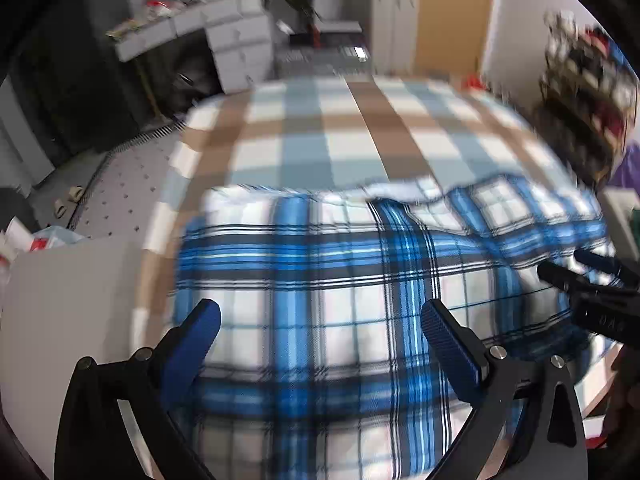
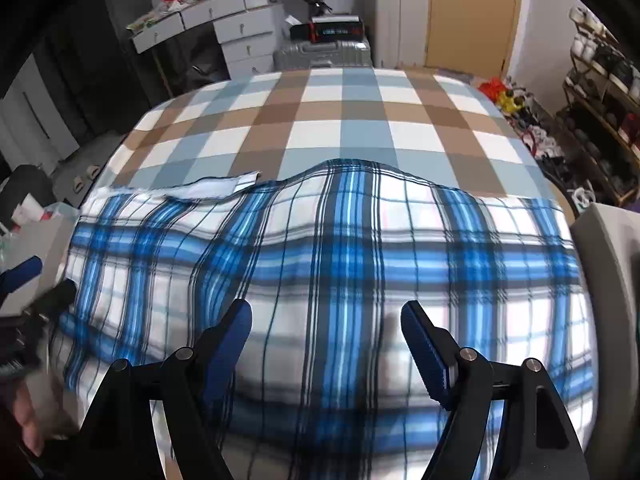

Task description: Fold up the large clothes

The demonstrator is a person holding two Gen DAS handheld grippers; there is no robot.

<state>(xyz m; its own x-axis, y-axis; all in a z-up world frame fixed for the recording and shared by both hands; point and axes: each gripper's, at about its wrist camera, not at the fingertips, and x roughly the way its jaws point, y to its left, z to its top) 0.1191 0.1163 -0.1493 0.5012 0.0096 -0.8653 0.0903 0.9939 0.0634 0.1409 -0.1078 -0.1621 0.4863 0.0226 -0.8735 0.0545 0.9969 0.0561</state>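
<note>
A large blue, white and black plaid garment (image 1: 328,264) lies spread across the near half of a table covered by a brown, pale blue and white checked cloth (image 1: 320,132). My left gripper (image 1: 320,308) hovers over the garment's left part, jaws wide apart, with only the fabric below in the gap. My right gripper (image 2: 326,309) is open too, above the garment (image 2: 360,248) nearer its right part. A pale strip of the garment's edge (image 2: 216,188) is turned up at the far left. Each gripper shows at the edge of the other view: the right gripper (image 1: 562,262), the left gripper (image 2: 52,276).
Beyond the table stand white drawers (image 2: 244,40), suitcases (image 2: 320,54) and a tall white cabinet (image 2: 396,12). A loaded shelf (image 2: 600,92) is at the right. Grey furniture flanks the table: one piece (image 1: 60,300) on the left, another (image 2: 604,264) on the right. A hand (image 2: 28,420) is at lower left.
</note>
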